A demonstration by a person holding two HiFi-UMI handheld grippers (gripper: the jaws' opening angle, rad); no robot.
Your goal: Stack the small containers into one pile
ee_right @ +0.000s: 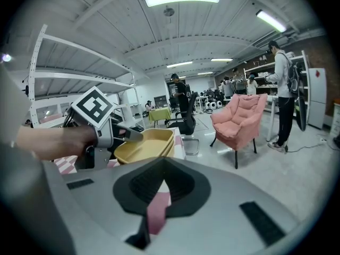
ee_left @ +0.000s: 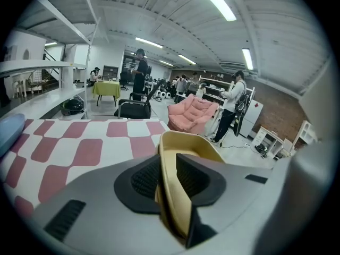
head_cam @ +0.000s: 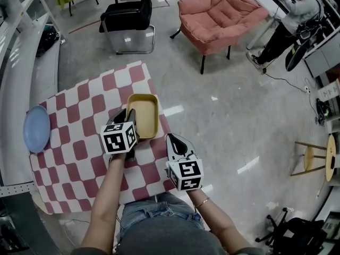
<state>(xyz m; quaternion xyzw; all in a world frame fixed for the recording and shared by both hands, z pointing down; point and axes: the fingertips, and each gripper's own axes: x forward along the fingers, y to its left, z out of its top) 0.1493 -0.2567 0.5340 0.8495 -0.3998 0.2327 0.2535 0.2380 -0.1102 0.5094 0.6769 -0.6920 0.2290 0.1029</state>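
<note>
A yellow rectangular container sits at the table's right edge on the red-and-white checked cloth. In the right gripper view the container shows two rims, one nested in the other. My left gripper is shut on its near left rim. In the left gripper view the yellow wall runs between the pads of the left gripper. My right gripper hovers just right of the container, near the table's corner. The right gripper is shut and empty, and the left gripper shows beside the container.
A pale blue plate lies at the table's left edge. Beyond the table stand a black chair and a pink armchair on the grey floor. A person stands at the far right.
</note>
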